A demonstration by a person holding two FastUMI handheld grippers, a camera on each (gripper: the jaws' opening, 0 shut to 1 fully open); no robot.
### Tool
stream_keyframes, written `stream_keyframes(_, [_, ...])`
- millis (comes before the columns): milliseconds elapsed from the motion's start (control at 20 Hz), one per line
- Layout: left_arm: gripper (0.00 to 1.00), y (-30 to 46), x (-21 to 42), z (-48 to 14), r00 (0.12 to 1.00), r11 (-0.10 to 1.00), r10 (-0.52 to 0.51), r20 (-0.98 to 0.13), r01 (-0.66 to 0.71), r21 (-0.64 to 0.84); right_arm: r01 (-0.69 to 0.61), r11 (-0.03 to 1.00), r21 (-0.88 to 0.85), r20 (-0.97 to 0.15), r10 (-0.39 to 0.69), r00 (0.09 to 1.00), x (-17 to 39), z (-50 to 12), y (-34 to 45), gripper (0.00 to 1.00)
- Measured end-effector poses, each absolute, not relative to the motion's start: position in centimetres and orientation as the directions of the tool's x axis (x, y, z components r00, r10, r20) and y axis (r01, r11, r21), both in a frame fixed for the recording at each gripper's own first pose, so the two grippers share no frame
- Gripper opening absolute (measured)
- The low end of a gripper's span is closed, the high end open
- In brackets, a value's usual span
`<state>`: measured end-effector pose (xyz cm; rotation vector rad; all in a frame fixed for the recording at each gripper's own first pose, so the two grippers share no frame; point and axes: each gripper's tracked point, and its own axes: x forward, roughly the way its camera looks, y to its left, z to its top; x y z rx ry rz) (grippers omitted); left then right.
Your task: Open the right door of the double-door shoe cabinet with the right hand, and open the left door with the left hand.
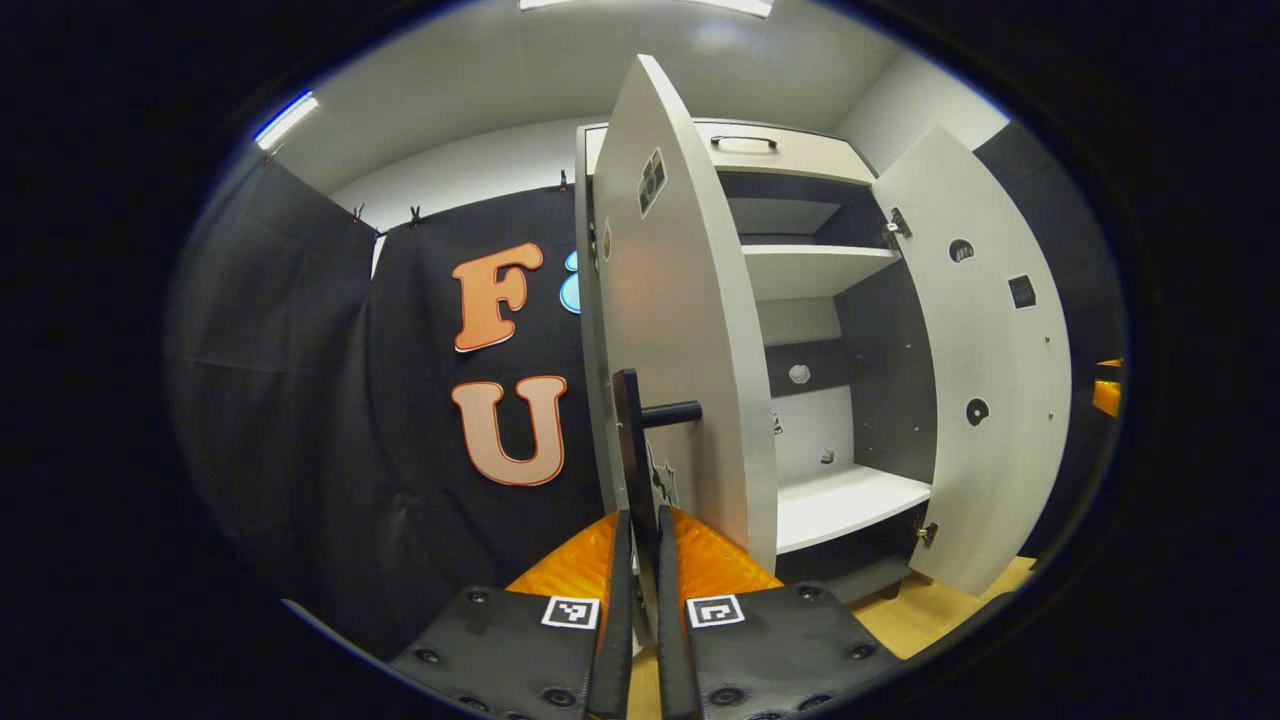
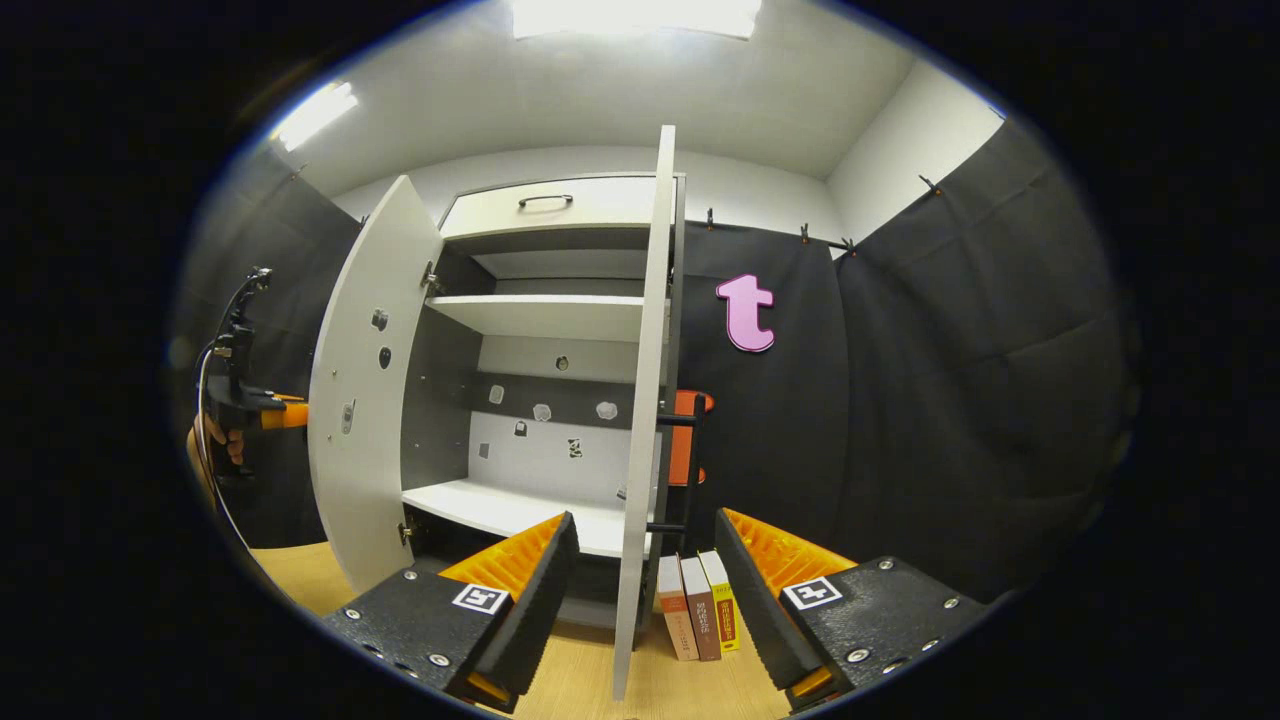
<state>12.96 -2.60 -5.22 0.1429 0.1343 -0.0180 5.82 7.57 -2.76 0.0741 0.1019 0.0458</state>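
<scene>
A: Left gripper view — the left gripper [image 1: 640, 600] is pinched on the bar handle [image 1: 630, 440] of the left door [image 1: 680, 330], which stands swung well out, edge-on just beyond the fingers. I'd keep the pull following the hinge arc, no twisting on that bar.

B: Far right, the right door [image 1: 985, 380] is wide open too. Two shelves [image 1: 815, 265] inside the shoe cabinet [image 1: 800, 150], both bare.

A: Right gripper view — the right gripper [image 2: 645, 590] is spread, the right door's edge [image 2: 645, 400] between its fingers, apparently untouched.

B: Count: two doors, one drawer handle [image 2: 545, 201] up top, three books [image 2: 698, 618] on the floor.
</scene>
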Motion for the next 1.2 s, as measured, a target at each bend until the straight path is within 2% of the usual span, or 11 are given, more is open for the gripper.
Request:
stream_keyframes(200, [0.15,0.7,13.1,-5.4,0.990,0.987,0.066,-0.127,-0.046,0.154,-0.050,0.996,0.071,-0.107,0.058,0.993,6.1,-2.9,8.4,0.86])
stream_keyframes(250, [0.08,1.1,13.2,-5.4,0.991,0.992,0.045,-0.123,-0.030,0.120,-0.058,0.996,0.074,-0.105,0.066,0.992,6.3,-2.7,8.7,0.86])
stream_keyframes(450, [0.08,2.4,12.9,-5.5,0.992,0.996,0.025,-0.121,-0.014,0.091,-0.076,0.995,0.062,-0.100,0.082,0.992,6.6,-2.3,9.8,0.87])
stream_keyframes(500, [0.02,2.4,12.7,-5.5,0.992,0.995,0.029,-0.120,-0.017,0.098,-0.083,0.995,0.056,-0.099,0.088,0.991,6.5,-2.2,10.2,0.87])
stream_keyframes(550, [0.08,2.7,12.4,-5.5,0.992,0.994,0.033,-0.119,-0.021,0.107,-0.090,0.995,0.048,-0.099,0.094,0.991,6.4,-2.1,10.6,0.87])
stream_keyframes(700, [0.09,3.9,11.3,-5.6,0.991,0.990,0.065,-0.114,-0.050,0.132,-0.102,0.995,0.021,-0.093,0.103,0.990,6.0,-1.7,11.0,0.90])
stream_keyframes(800, [0.16,3.6,10.5,-5.7,0.992,0.992,0.045,-0.122,-0.030,0.122,-0.114,0.993,0.021,-0.087,0.115,0.990,5.5,-1.4,11.4,0.90])
stream_keyframes(950, [0.14,4.7,8.7,-4.6,0.993,0.987,0.078,-0.090,-0.063,0.150,-0.121,0.992,0.031,-0.077,0.123,0.989,4.2,-1.0,11.0,0.91])
stream_keyframes(1100, [0.14,2.8,6.8,-2.7,0.998,0.992,0.046,-0.050,-0.039,0.118,-0.111,0.993,0.037,-0.067,0.113,0.991,3.2,-0.5,10.4,0.92])
stream_keyframes(1200, [0.19,0.6,5.7,-2.1,0.999,0.994,0.014,-0.040,-0.010,0.110,-0.113,0.993,0.040,-0.068,0.116,0.991,2.3,-0.5,10.0,0.92])
